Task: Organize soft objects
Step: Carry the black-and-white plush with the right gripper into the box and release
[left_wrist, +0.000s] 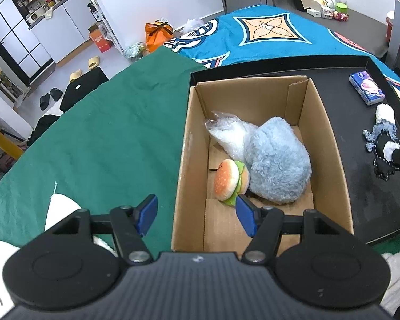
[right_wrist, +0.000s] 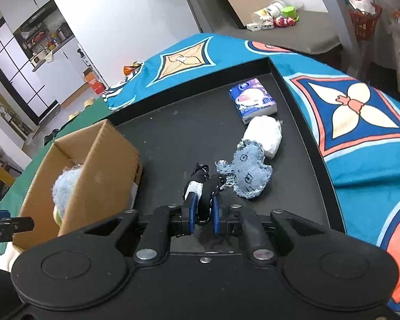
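A cardboard box (left_wrist: 192, 138) stands on the black tray (left_wrist: 360, 186). Inside lie a fluffy blue plush (left_wrist: 277, 165), a burger plush (left_wrist: 230, 182) and a clear plastic bag (left_wrist: 226, 133). My left gripper (left_wrist: 197, 216) hovers open over the box's near left wall, nothing between its blue pads. My right gripper (right_wrist: 203, 214) is shut on a black and white soft toy (right_wrist: 200, 186) just above the tray, right of the box (right_wrist: 98, 165). A denim cat-shaped patch (right_wrist: 249, 172), a white soft bundle (right_wrist: 266, 133) and a tissue pack (right_wrist: 252, 100) lie beyond it.
The tray (right_wrist: 301, 112) sits on a teal patterned blanket (right_wrist: 354, 112); a green cloth (left_wrist: 106, 133) covers the surface left of the box. A white sleeve (left_wrist: 58, 208) shows beside the left gripper. Slippers and clutter lie on the floor far left.
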{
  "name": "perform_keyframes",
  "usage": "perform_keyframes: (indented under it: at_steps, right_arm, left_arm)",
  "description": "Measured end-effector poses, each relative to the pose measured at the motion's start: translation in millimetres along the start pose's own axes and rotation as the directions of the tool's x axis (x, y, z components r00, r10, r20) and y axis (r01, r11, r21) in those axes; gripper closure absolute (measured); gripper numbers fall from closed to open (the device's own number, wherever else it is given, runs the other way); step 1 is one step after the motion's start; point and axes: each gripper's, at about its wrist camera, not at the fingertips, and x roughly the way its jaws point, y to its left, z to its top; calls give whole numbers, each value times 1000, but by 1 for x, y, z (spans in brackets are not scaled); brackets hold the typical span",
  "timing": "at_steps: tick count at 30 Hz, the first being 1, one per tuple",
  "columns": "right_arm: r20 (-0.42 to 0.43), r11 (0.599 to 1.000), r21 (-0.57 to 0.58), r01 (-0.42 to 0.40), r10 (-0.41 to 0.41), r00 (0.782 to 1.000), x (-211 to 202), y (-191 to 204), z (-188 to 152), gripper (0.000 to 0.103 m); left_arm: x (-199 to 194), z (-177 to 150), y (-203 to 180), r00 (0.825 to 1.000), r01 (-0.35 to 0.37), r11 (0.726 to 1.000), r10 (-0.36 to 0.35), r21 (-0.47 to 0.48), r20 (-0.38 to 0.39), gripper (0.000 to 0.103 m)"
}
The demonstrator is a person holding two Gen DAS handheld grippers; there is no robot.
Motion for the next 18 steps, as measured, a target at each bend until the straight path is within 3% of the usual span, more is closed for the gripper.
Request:
perform_keyframes:
  at_steps: [18]
  right_arm:
    - [36,991,-132,-6,11,999,-26,61,17,90]
  left_arm:
    - [7,-6,24,994,107,992,-108,-68,-5,40]
